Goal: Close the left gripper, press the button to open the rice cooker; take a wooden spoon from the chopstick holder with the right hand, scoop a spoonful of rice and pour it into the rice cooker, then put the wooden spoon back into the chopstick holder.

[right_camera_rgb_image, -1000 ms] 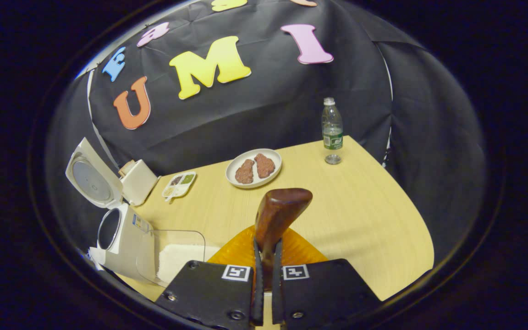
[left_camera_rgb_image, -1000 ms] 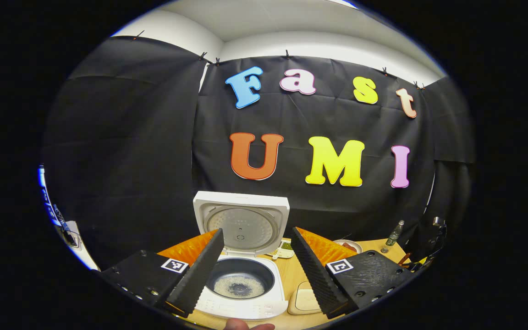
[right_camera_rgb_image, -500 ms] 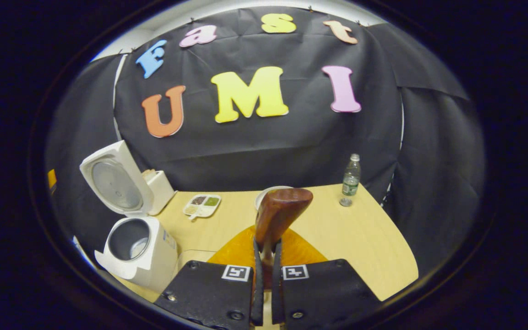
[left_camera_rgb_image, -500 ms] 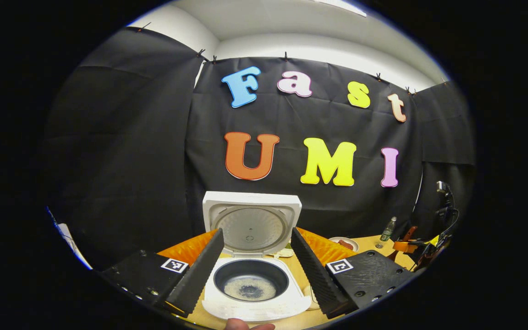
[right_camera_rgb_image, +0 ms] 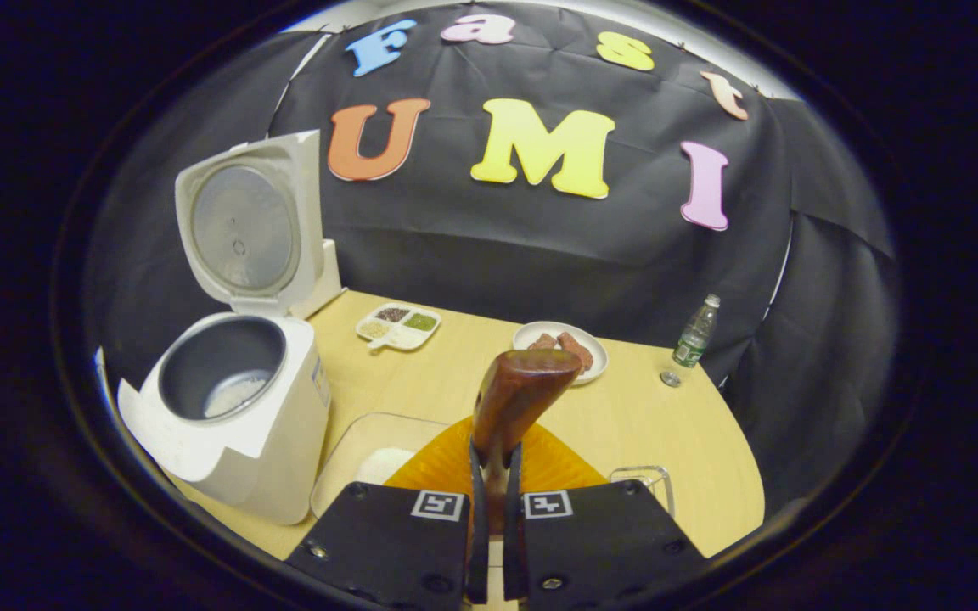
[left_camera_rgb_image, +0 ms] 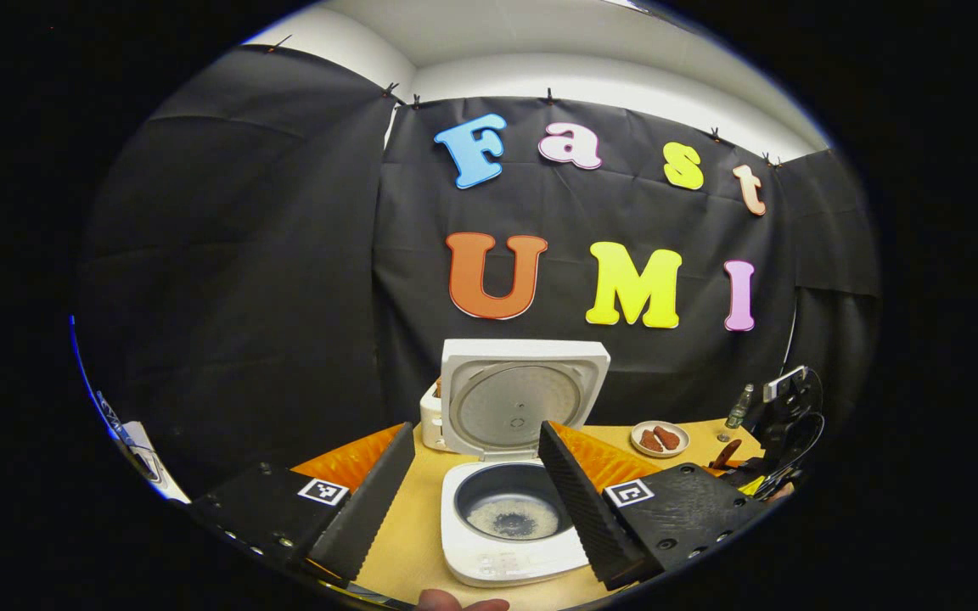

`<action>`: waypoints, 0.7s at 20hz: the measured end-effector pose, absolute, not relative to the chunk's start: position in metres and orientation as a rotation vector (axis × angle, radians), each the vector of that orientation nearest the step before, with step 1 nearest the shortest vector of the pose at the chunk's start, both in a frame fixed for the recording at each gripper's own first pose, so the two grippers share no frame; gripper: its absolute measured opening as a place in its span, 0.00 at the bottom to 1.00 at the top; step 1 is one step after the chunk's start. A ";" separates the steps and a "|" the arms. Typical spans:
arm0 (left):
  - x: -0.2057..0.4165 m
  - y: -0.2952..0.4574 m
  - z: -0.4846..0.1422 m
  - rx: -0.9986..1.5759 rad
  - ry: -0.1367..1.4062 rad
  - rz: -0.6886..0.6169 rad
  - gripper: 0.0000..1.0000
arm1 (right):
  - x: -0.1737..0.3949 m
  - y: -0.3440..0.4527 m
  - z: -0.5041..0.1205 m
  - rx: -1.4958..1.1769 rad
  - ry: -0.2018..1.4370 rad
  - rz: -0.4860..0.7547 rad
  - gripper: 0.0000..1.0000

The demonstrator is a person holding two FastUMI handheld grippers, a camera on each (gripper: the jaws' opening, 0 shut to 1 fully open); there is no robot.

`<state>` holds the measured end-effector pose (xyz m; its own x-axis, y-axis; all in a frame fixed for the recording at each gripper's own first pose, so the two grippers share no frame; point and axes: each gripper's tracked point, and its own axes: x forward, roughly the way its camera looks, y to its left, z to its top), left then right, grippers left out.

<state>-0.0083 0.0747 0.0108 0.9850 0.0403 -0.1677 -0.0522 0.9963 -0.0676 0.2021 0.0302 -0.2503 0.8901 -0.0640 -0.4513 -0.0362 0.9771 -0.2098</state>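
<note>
Firmly upright wooden spoon [right_camera_rgb_image: 513, 399] between jaws.

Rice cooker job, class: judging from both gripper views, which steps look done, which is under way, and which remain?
Done: the rice cooker lid stands open, and rice lies in its pot. In hand: the right gripper is shut on the wooden spoon; its bowl looks empty. Left: returning the spoon to the chopstick holder behind the cooker. The left gripper hangs open.
</note>
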 end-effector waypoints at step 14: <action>-0.025 0.104 -0.001 -0.078 0.202 0.099 0.94 | 0.196 0.082 -0.297 0.037 0.571 0.030 0.12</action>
